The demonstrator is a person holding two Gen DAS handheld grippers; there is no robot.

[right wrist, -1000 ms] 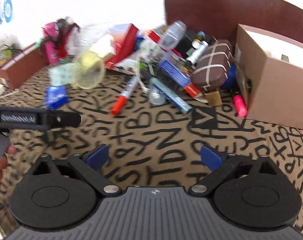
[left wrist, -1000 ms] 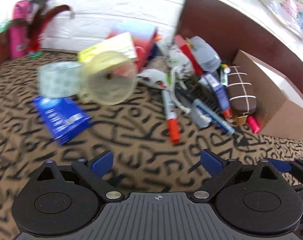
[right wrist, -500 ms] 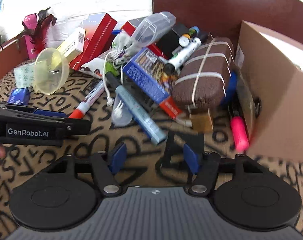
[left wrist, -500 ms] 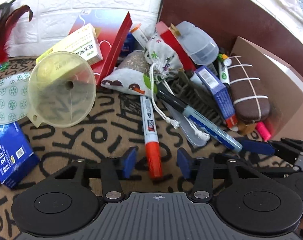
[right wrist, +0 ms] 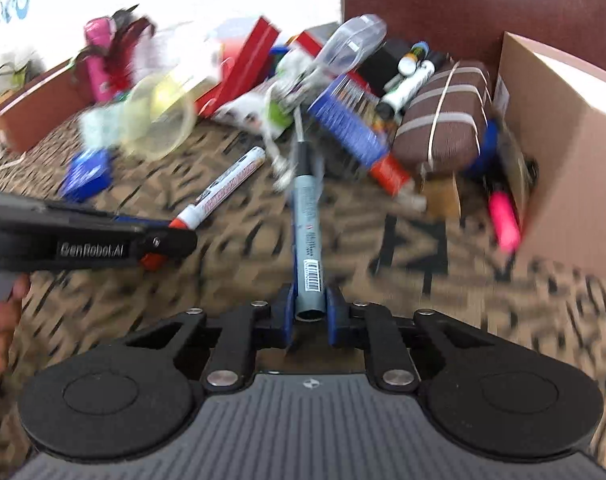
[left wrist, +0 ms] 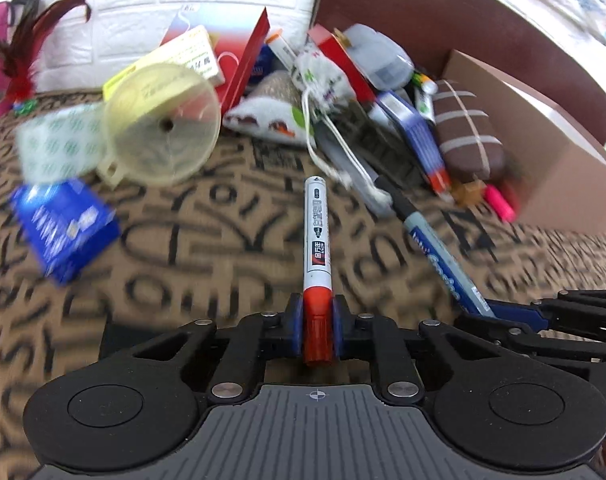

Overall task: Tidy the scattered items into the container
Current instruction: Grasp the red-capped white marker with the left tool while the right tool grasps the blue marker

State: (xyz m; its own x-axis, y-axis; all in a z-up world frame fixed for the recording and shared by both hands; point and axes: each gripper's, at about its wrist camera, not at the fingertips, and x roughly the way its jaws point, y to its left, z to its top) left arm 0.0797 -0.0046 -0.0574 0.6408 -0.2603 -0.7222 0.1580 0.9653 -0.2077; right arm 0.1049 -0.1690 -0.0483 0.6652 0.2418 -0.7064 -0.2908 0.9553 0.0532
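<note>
Now, with the red-capped marker (left wrist: 316, 236) clamped between the left gripper (left wrist: 317, 324) fingers and the grey-blue marker (right wrist: 308, 236) between the right gripper (right wrist: 310, 312) fingers, both should be kept pinched until carried over the cardboard box (right wrist: 563, 140).

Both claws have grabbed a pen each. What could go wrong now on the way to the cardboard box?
The left gripper pinches the red-capped marker only by its cap, so the long body could swing or slip out. The right gripper likewise holds the grey-blue pen by its very end. The two grippers are close together, so they might bump while heading to the cardboard box. A white drawstring lies near both pens and may snag.
</note>
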